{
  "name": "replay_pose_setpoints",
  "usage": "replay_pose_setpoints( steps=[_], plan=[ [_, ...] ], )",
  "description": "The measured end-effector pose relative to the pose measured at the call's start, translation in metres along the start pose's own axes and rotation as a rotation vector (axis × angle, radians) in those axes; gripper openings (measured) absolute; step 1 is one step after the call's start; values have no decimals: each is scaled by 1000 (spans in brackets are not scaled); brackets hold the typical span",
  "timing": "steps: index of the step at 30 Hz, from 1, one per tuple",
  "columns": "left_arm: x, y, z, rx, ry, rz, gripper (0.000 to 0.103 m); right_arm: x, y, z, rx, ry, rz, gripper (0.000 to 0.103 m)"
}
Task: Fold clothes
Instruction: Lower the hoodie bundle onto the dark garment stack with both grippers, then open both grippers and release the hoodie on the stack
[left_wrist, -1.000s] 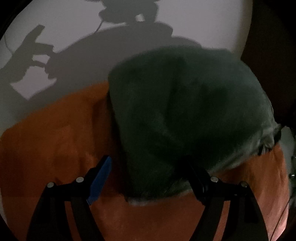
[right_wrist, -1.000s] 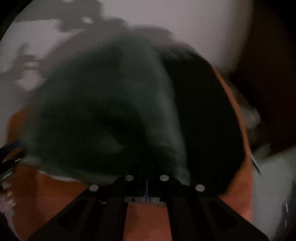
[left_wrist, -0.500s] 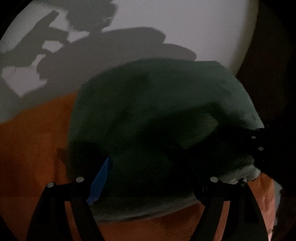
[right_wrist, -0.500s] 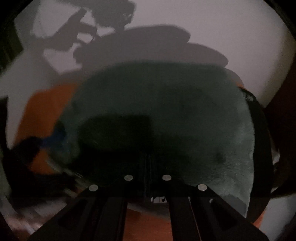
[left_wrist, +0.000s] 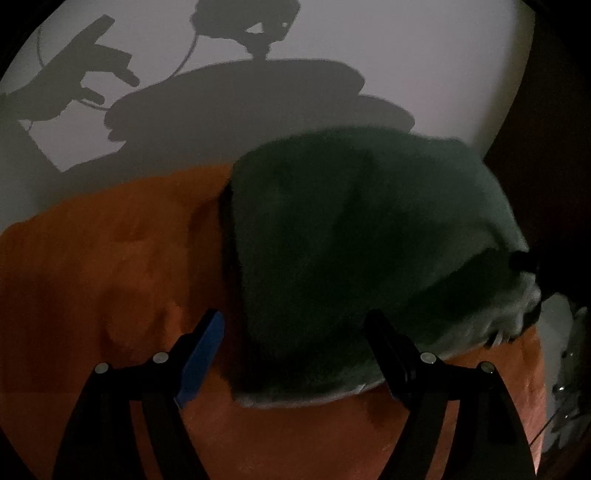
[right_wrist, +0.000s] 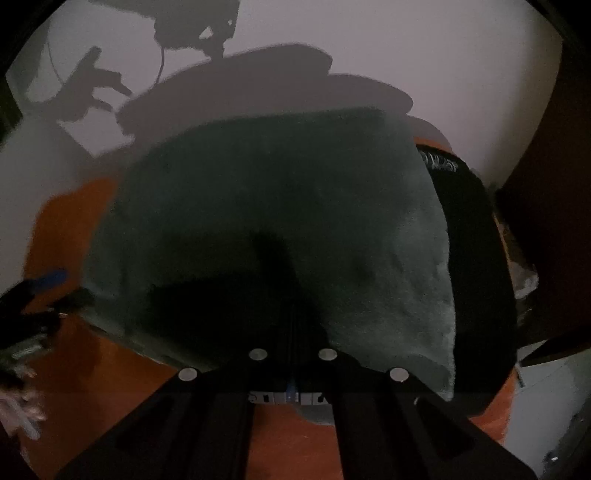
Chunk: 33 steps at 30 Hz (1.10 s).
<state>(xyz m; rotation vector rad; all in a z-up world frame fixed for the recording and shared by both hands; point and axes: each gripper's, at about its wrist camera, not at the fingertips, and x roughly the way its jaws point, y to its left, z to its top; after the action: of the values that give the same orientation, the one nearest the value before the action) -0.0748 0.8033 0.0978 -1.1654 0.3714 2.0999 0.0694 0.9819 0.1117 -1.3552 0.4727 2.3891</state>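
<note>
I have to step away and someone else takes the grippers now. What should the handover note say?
Left gripper: jaws wide open, straddling the near left corner of the dark green fleece garment, not gripping it.
Right gripper: shut, fingertips buried in the green fleece's near edge; it appears to be pinching the cloth, though the contact is in shadow.
The green fleece lies bunched on the orange cloth; a black garment sits against its right side.
Done: the fleece looks folded over at least once.
Left: square up the fold, release, then see to the black garment.
</note>
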Motion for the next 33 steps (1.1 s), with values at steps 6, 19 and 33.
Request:
replay_pose_setpoints(
  steps=[6,19,33],
  plan=[
    [23,-20,62,-67,-16,1,80,-1,29,55,-41,-69,-15,0],
    [19,19,59,-140,25,45,80,45,-60,114,85,-42,-191,0],
    [-37,-29,-26,-74,137,-68,80,-35,35,4,42,34,25,0]
  ],
)
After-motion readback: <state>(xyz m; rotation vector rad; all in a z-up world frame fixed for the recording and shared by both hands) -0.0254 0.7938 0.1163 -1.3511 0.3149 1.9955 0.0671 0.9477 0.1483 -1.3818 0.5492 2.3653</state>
